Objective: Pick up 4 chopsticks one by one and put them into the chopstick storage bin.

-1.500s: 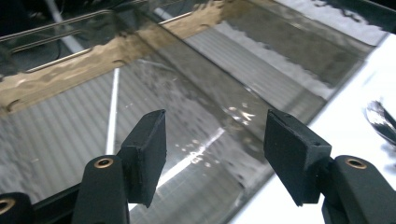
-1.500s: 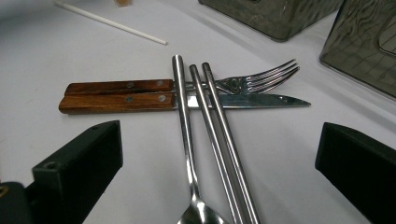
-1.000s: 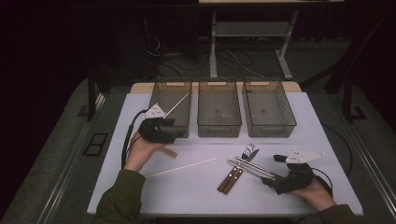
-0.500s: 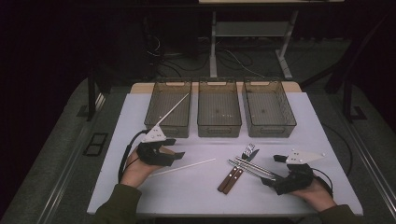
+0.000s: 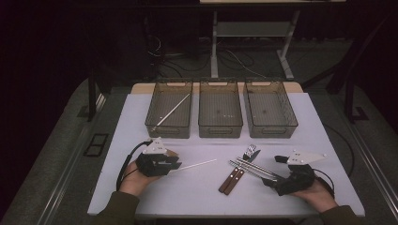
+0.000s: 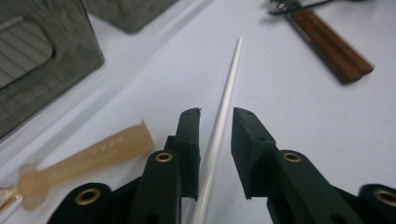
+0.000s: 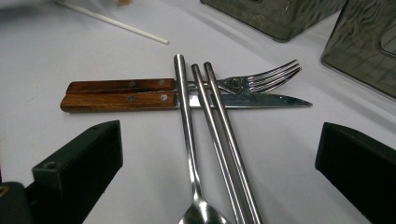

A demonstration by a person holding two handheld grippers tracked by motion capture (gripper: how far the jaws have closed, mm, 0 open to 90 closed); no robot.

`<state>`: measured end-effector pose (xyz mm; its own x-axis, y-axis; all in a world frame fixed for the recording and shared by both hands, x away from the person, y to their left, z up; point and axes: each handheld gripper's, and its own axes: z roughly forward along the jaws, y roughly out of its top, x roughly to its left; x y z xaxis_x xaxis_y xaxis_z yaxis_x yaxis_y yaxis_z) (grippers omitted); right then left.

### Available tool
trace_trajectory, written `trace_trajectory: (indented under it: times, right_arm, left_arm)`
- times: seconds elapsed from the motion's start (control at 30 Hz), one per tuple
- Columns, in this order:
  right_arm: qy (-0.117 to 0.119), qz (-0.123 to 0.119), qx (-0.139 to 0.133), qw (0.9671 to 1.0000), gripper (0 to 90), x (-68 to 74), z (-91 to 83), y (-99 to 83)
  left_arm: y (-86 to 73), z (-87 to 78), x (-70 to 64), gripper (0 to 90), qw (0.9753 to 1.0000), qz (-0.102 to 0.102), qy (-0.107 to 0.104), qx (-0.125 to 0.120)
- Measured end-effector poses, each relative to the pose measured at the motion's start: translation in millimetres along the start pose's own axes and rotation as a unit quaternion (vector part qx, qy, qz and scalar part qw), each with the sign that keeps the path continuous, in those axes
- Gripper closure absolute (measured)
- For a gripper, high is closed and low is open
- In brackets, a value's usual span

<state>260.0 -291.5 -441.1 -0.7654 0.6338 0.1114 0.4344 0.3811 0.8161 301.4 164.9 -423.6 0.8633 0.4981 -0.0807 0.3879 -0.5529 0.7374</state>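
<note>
Left gripper (image 5: 174, 164), lower left of the high view: jaws slightly apart, straddling the near end of a white chopstick (image 6: 224, 116) that lies flat on the white table (image 5: 300, 122). In the left gripper view the stick runs up between the two jaws toward the upper centre of the frame; contact with either jaw cannot be confirmed. A beige plastic handle (image 6: 88, 161) lies at lower left of that view, just beside the left jaw.

Right gripper (image 5: 277, 180), lower right of the high view: jaws wide apart, holding nothing. Ahead of it (centre of the right gripper view) a metal spoon (image 7: 189, 140) and two metal chopsticks (image 7: 224, 140) lie across a wooden-handled knife (image 7: 187, 101) and fork (image 7: 261, 77).

Three grey bins (image 5: 220, 129) stand in a row at the upper centre of the high view; a second white chopstick (image 5: 172, 110) lies in the leftmost.
</note>
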Motion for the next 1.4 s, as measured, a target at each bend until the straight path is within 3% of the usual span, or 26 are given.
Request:
trace_trajectory:
  times: [0.23, 0.9, 1.4]
  right_arm:
    - [0.000, 0.001, 0.002, 1.0000, 0.6, -1.2, 1.3, 0.1]
    - [-0.015, -0.004, 0.000, 0.9999, 0.6, 0.5, -4.2, -1.3]
    - [-0.008, -0.006, 0.000, 0.9999, 0.6, 0.7, -1.0, 0.7]
  left_arm:
    - [-2.9, 3.3, 1.7, 72.7, 0.9998, 0.004, -0.001, 0.018]
    - [-3.0, 6.5, 1.6, 66.9, 0.9994, 0.015, -0.012, 0.029]
    - [-8.4, 15.0, 0.3, 71.1, 0.9968, 0.037, -0.013, 0.070]
